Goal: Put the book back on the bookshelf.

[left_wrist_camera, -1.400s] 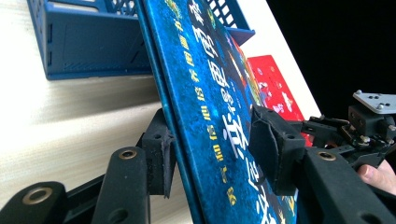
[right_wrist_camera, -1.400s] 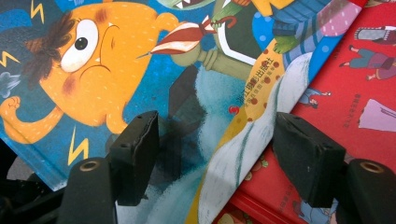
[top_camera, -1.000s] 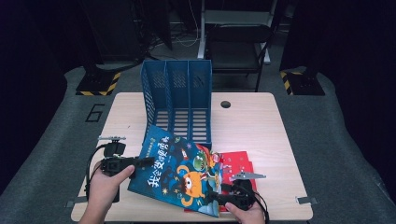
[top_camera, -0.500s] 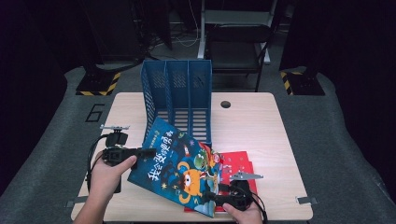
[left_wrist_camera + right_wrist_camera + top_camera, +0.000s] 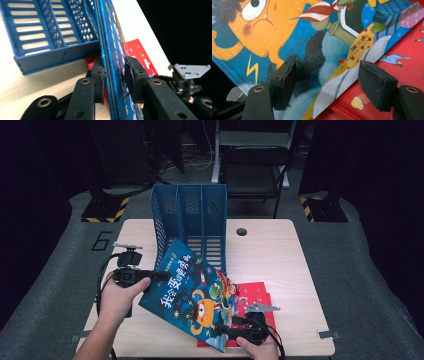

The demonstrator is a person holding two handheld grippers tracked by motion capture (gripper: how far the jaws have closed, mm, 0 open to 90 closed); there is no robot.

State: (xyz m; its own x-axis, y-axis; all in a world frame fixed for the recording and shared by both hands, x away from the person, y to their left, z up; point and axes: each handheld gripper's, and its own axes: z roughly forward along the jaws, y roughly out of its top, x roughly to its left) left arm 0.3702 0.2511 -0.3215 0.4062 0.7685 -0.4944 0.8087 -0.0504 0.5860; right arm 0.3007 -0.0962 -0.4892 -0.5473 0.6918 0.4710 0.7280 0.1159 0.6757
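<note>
A blue picture book [image 5: 195, 297] with an orange cartoon face is held tilted, its left edge raised above the table in front of the blue file rack [image 5: 190, 215]. My left gripper [image 5: 156, 276] is shut on that left edge; in the left gripper view the pads [image 5: 101, 77] pinch the thin book [image 5: 113, 50] edge-on. My right gripper [image 5: 231, 332] sits open at the book's lower right corner. The right gripper view has its jaws spread wide over the cover [image 5: 287, 30]. A red book [image 5: 256, 295] lies flat underneath.
The rack [image 5: 50, 32] has three slots and stands at the back centre of the wooden table [image 5: 280, 250]. A round cable hole [image 5: 242, 231] lies right of it. A chair [image 5: 255, 165] stands beyond the table. The floor around is dark grey.
My left gripper has moved up and away from the person, raising the blue book's left edge so the book tilts more steeply. The right gripper has stayed near the lower corner.
</note>
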